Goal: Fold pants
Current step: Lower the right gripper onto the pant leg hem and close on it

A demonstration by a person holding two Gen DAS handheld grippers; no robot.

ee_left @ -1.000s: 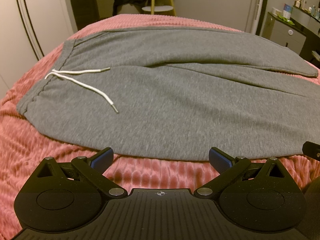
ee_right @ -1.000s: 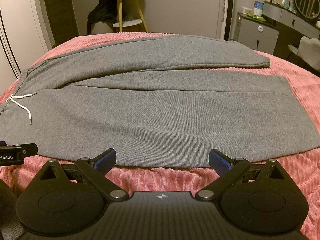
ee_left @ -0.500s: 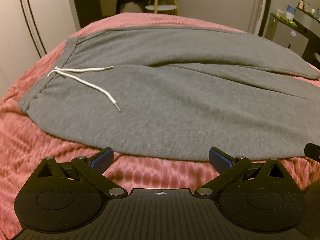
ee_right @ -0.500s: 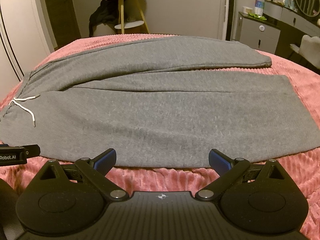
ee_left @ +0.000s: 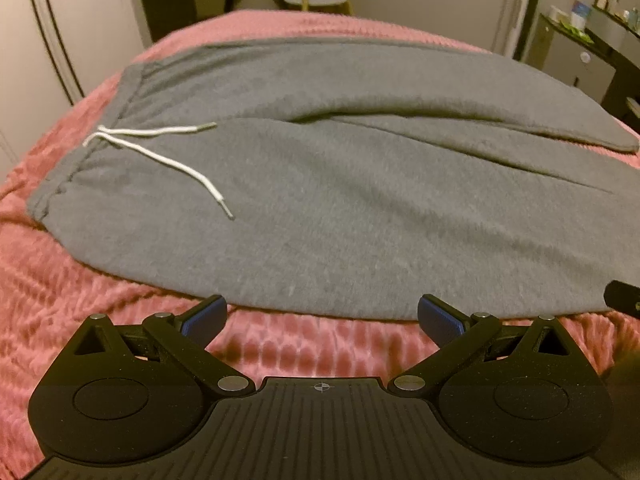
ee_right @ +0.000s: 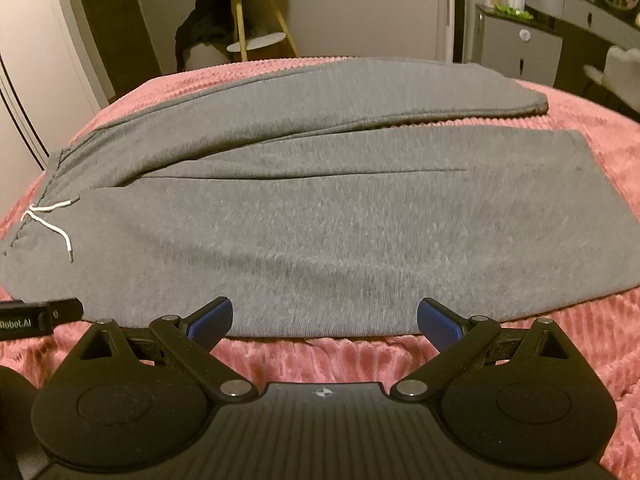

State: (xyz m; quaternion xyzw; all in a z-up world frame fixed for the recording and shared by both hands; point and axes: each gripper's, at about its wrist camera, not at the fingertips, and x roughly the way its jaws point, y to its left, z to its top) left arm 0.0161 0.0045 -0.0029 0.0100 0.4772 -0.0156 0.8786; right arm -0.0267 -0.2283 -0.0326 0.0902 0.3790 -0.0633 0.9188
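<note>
Grey sweatpants (ee_left: 360, 200) lie flat on a pink ribbed bedspread (ee_left: 80, 300), waistband to the left, both legs running right. A white drawstring (ee_left: 160, 152) lies loose on the waist area. The pants also fill the right wrist view (ee_right: 340, 220), with the leg cuffs at the right and the drawstring (ee_right: 52, 224) at the far left. My left gripper (ee_left: 322, 316) is open and empty, just before the near edge of the pants at the thigh. My right gripper (ee_right: 324, 318) is open and empty, at the near edge of the near leg.
The bedspread (ee_right: 600, 340) surrounds the pants. Behind the bed stand a wooden stool with dark clothing (ee_right: 240, 36), a grey cabinet (ee_right: 516, 48) and a dresser with bottles at the right. The left gripper's body (ee_right: 36, 318) shows at the left of the right wrist view.
Both grippers have drifted slightly, and the pants sit a little differently in each view. Both stay open and empty. The pants have not moved.
</note>
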